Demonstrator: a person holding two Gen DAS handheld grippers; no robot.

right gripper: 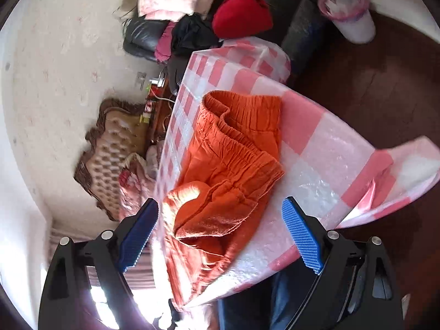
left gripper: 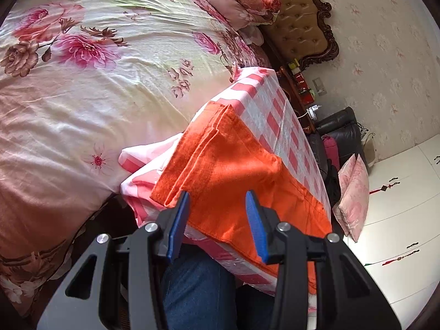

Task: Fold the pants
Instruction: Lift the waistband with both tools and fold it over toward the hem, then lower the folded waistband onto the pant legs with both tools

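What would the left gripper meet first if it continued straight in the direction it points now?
Most likely the orange pants. The left gripper stands open, with the near edge of the folded pants just ahead of its blue pads, lying on the pink checked tablecloth. Depth is uncertain, so the exact touching point is a guess.

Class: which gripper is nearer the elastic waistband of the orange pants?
Right. The right gripper hangs open over the pants' bunched end, near the waistband. The left gripper is open over the hem end.
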